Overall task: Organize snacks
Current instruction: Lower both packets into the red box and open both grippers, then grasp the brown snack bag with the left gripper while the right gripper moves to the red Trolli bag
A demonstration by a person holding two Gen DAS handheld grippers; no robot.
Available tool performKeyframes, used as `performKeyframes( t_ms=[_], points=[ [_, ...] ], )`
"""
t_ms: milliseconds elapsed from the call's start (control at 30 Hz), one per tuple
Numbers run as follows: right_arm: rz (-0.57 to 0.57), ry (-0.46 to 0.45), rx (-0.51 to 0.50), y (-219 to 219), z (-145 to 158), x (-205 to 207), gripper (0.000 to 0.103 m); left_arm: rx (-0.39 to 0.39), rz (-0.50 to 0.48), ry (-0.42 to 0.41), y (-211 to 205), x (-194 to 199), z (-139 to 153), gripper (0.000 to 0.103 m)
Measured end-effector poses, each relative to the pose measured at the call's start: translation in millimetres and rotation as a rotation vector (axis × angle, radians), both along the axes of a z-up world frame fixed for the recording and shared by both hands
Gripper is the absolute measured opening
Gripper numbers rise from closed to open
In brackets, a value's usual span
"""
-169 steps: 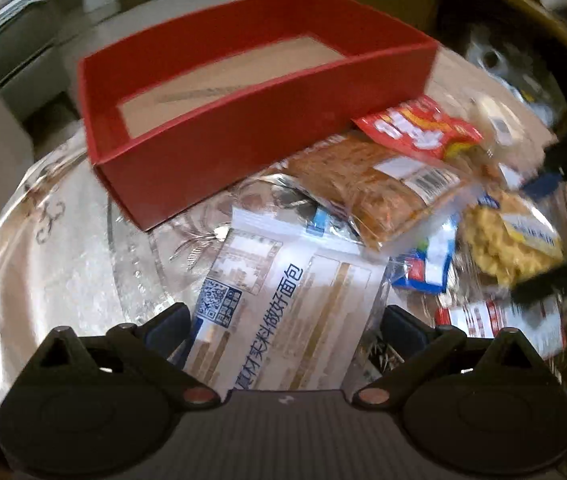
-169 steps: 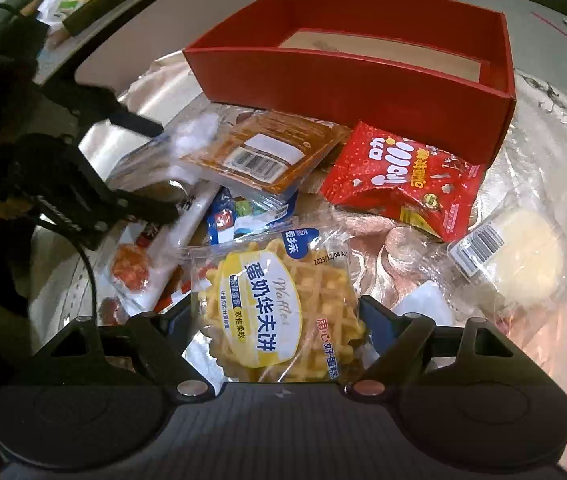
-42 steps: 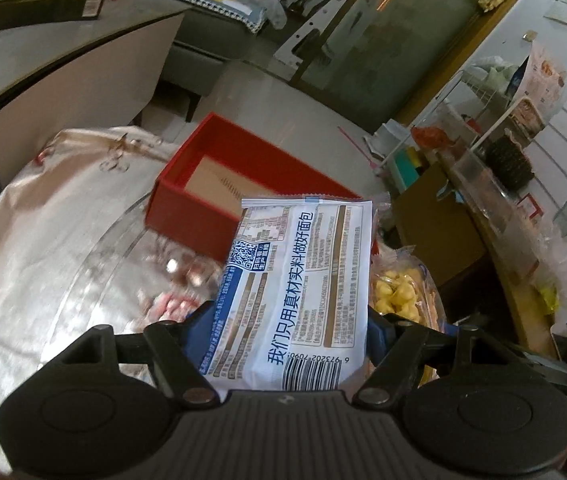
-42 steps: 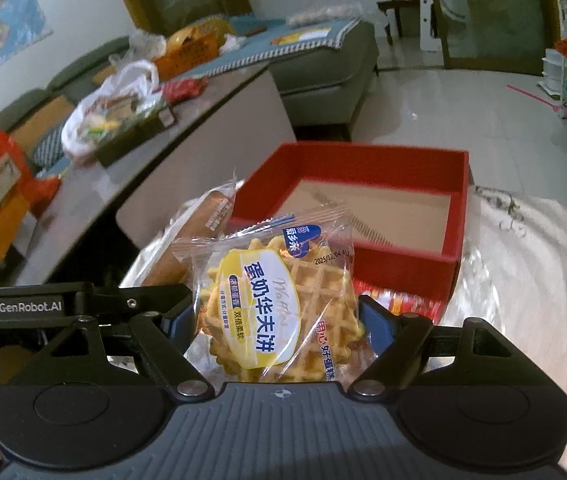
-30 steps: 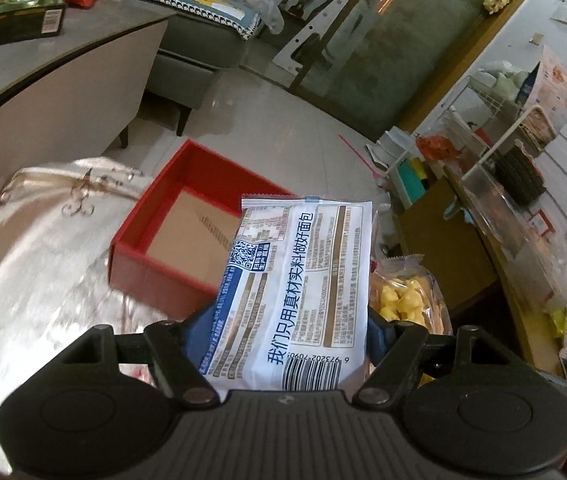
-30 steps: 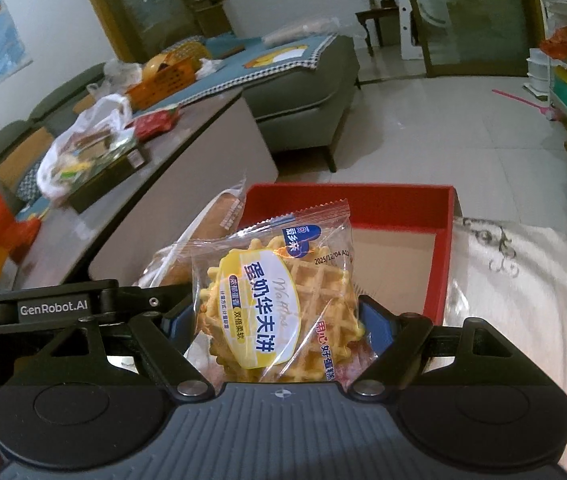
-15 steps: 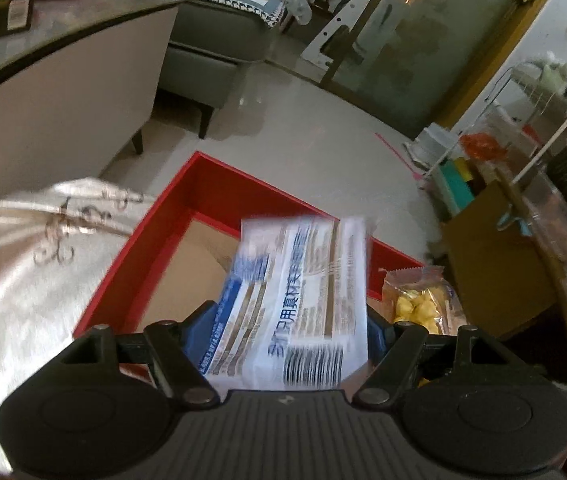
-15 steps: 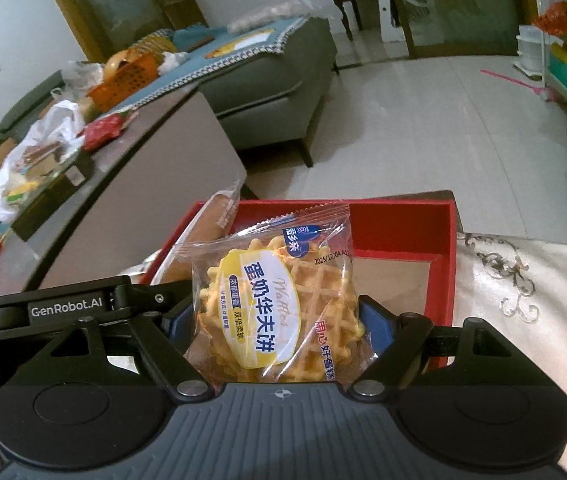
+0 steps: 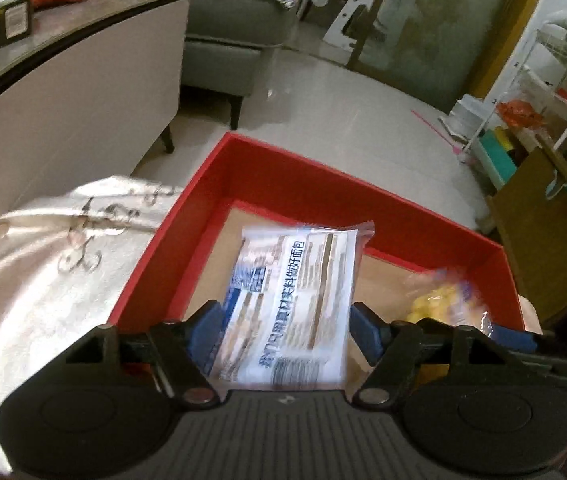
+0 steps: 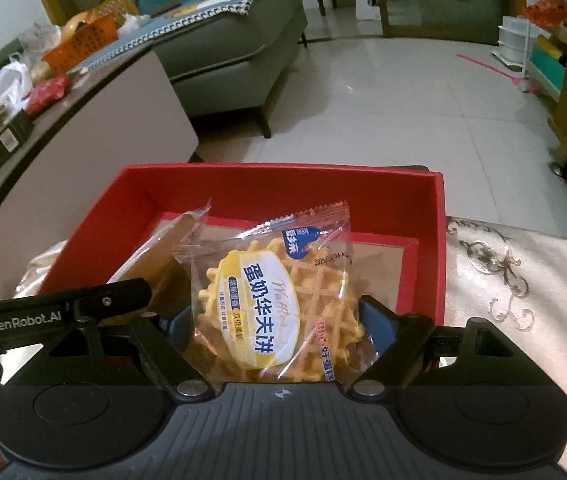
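My left gripper is shut on a white and blue bread packet and holds it over the red box, whose brown floor shows below. My right gripper is shut on a clear waffle packet with a yellow label, also over the red box. The waffle packet appears blurred at the right in the left wrist view. The bread packet and the left gripper's arm show at the left in the right wrist view.
The box sits on a table with a pale embroidered cloth. Beyond are a tiled floor, a grey sofa, a long counter with clutter and a wooden cabinet.
Both grippers have lifted their packets off the table pile and carried them forward over the red box. The view has tilted down toward the box floor.
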State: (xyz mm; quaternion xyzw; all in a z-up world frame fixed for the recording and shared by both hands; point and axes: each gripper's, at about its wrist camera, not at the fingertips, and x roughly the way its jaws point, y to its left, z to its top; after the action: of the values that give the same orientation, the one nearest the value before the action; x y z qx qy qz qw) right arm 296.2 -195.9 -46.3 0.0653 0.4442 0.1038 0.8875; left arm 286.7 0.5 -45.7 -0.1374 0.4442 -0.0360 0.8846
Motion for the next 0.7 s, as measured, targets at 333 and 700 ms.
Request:
performKeyframes(
  t_ms=[333,700],
  points=[
    [0.016,-0.078,-0.022,2.3,40.4,-17.2,0.092,-0.191,0.067,-0.029,41.3,-44.8,33.2,0.072],
    [0.099,-0.097,0.003,25.8,67.8,-70.3,0.093,-0.171,0.092,-0.032,74.3,-117.5,49.2,0.072]
  ],
)
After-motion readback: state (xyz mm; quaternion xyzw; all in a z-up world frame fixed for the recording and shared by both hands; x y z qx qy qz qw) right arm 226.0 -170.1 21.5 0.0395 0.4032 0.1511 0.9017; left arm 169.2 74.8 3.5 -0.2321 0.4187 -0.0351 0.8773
